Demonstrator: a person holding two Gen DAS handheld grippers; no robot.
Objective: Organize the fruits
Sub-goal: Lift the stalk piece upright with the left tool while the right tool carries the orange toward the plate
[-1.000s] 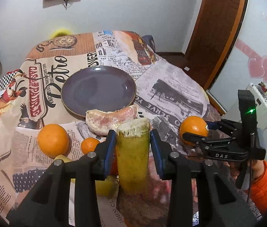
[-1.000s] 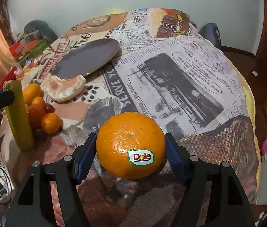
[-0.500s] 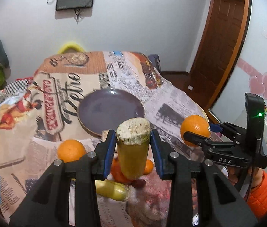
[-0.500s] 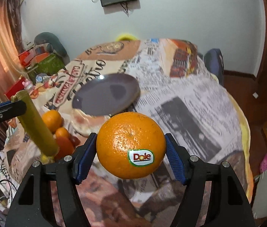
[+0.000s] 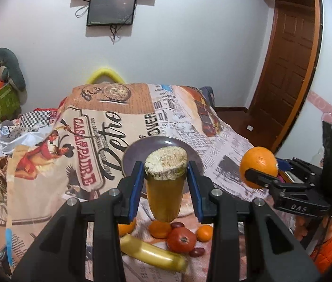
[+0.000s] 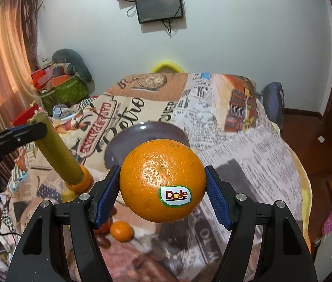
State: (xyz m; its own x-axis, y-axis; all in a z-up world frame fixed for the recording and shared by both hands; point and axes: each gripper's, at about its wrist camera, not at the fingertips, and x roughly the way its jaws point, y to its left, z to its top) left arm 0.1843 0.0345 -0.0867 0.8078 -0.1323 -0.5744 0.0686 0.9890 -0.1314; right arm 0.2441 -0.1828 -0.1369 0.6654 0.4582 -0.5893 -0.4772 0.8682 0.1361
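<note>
My left gripper (image 5: pixel 166 184) is shut on a yellow-green stalk piece (image 5: pixel 165 183) with a pale cut end, held well above the table; it also shows in the right wrist view (image 6: pixel 57 150). My right gripper (image 6: pixel 163 188) is shut on a large orange with a Dole sticker (image 6: pixel 162 179), also held in the air; the orange also shows in the left wrist view (image 5: pixel 259 167). A dark purple plate (image 5: pixel 137 152) lies on the table beyond both grippers. Below my left gripper lie a tomato (image 5: pixel 181 239), small oranges (image 5: pixel 159 229), grapes (image 5: pixel 197 252) and a second stalk piece (image 5: pixel 153 253).
The table wears a newspaper-print cloth (image 5: pixel 83 145). A peeled pomelo piece (image 5: pixel 187 202) lies behind the held stalk. A wooden door (image 5: pixel 288 65) stands at the right, screens (image 5: pixel 110 10) hang on the far wall, and clutter (image 6: pixel 57 87) sits at the left.
Both grippers have risen high above the table with their fruit still held. The plate and the loose fruit now look smaller and lower in both views.
</note>
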